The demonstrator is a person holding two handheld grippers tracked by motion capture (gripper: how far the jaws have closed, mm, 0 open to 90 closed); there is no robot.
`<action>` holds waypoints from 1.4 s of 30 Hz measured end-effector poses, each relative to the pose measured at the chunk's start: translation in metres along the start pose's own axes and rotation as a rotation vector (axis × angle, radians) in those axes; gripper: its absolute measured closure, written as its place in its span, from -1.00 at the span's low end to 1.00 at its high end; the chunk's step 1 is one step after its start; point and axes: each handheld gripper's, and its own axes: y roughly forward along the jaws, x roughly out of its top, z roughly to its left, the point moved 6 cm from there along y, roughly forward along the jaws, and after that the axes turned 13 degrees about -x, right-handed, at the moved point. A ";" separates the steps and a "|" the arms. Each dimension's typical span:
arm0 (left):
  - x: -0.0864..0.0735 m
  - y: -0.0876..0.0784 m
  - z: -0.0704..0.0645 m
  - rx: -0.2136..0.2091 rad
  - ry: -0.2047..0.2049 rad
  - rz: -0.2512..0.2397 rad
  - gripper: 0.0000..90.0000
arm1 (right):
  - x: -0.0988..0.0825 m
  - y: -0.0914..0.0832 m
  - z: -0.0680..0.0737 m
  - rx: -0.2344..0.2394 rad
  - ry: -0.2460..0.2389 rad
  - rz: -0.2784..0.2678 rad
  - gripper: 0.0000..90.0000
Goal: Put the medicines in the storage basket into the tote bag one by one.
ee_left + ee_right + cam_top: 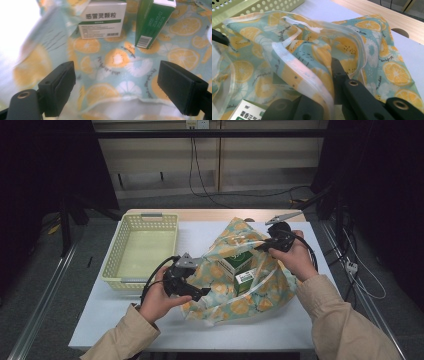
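Left gripper (116,82) gapes wide at the bag (240,285) mouth, two boxes (102,20) ahead inside. Right gripper (325,100) is clamped on the bag's rim (297,67); fabric hides its tips.

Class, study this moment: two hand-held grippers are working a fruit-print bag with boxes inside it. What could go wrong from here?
1. The right gripper is clamped on the rim of the bag; if the thin fabric slips out, the mouth may sag shut over the boxes.
2. The left gripper is open inside the mouth and may snag the lining rather than a box.
3. The green box stands tilted beside the white box and could topple if the bag is tugged.
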 end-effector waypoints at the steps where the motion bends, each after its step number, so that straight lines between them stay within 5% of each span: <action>1: 0.000 -0.004 0.001 0.008 -0.003 -0.006 -0.66 | 0.000 0.000 -0.001 -0.003 0.001 0.000 0.98; 5: -0.001 -0.014 0.008 0.039 -0.012 -0.013 -0.67 | -0.001 0.001 -0.002 -0.003 0.004 0.000 0.98; 6: -0.002 -0.016 0.011 0.074 -0.020 -0.012 -0.67 | -0.001 0.001 -0.002 -0.003 0.004 0.002 0.98; 9: -0.005 -0.014 0.015 0.063 -0.023 0.005 -0.67 | -0.002 0.001 -0.003 -0.005 0.005 0.003 0.98; 11: -0.007 -0.010 0.017 0.100 -0.025 0.027 -0.66 | -0.002 0.001 -0.003 -0.005 0.006 0.004 0.98; 13: -0.007 -0.004 0.019 0.064 -0.030 0.029 -0.64 | -0.002 0.002 -0.003 -0.005 0.004 0.004 0.98; 15: -0.007 0.002 0.022 0.093 -0.040 0.035 -0.58 | -0.002 0.002 -0.004 -0.007 0.007 0.004 0.98; 17: -0.006 0.008 0.025 0.079 -0.047 0.047 -0.53 | -0.002 0.001 -0.005 -0.005 0.007 0.001 0.98; 23: -0.007 0.024 0.032 0.086 -0.077 0.078 -0.08 | -0.003 -0.001 -0.006 -0.007 0.009 0.001 0.98; 32: -0.007 0.031 0.032 0.043 -0.149 0.102 0.98 | -0.004 -0.003 -0.009 -0.009 0.015 -0.002 0.99; 37: 0.012 0.010 0.030 -0.006 -0.222 0.041 1.00 | -0.003 -0.005 -0.008 -0.009 0.017 -0.007 0.99; 42: 0.040 -0.011 0.030 -0.018 -0.240 0.003 1.00 | 0.003 -0.011 -0.005 -0.008 0.007 -0.026 0.99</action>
